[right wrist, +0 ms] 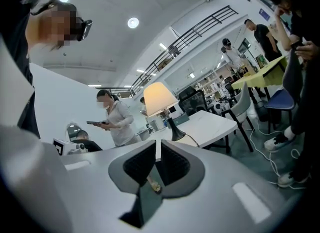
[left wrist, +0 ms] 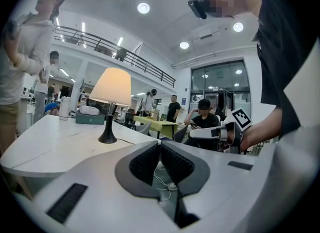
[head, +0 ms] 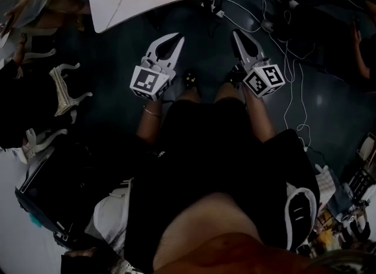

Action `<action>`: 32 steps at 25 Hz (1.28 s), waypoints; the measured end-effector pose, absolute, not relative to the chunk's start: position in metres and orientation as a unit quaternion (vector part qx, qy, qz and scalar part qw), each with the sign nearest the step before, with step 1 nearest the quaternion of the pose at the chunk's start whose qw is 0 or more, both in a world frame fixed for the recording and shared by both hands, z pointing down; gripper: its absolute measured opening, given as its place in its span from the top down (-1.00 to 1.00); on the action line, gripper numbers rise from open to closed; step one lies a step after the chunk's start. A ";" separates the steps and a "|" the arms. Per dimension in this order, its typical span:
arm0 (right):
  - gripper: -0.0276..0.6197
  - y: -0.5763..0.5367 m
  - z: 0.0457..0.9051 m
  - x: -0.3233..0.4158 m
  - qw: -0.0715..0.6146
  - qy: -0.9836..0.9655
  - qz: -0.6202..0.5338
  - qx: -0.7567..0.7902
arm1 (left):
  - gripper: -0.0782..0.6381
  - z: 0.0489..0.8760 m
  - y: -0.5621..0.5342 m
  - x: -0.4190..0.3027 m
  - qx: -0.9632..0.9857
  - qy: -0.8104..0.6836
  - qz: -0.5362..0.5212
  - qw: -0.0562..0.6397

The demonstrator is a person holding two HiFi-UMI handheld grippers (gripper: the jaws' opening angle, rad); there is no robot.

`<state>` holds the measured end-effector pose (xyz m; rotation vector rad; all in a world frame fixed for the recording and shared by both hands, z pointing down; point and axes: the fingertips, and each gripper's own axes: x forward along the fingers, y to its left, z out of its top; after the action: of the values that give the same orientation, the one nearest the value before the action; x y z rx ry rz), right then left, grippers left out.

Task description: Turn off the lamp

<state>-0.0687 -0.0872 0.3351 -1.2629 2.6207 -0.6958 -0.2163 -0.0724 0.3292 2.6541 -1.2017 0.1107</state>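
The lamp [left wrist: 111,91] stands lit on the white table [left wrist: 45,149], with a cream shade and a black stem and base. It is some way ahead of my left gripper [left wrist: 160,145], whose jaws are shut with nothing between them. The right gripper view shows the same lamp [right wrist: 161,98] on the table [right wrist: 212,126], beyond my right gripper [right wrist: 158,146], which is also shut and holds nothing. In the head view both grippers, left [head: 177,37] and right [head: 235,33], are held side by side over the dark floor, just short of the table's edge [head: 147,8]. The lamp is out of the head view.
White cables and a power strip [head: 282,37] lie on the floor to the right of the table. A teal box [left wrist: 90,118] sits on the table behind the lamp. A person [left wrist: 22,62] stands at the table's left, another [right wrist: 116,119] holds a tablet. A chair [right wrist: 246,102] stands by the table.
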 end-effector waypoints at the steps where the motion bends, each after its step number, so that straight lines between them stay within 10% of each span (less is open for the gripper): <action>1: 0.91 -0.091 0.340 -0.070 0.072 0.870 -0.233 -0.428 | 0.76 0.333 -0.077 -0.215 0.907 -0.402 0.039 0.118; 32: 0.51 -0.238 0.499 -0.061 -0.044 0.864 -0.236 -0.443 | 0.76 0.456 -0.162 -0.161 0.900 -0.405 0.061 0.151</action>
<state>-0.0608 -0.2378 0.4989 -1.4315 2.7932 -0.7632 -0.1611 -0.1616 0.4556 2.5830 -1.1615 0.1747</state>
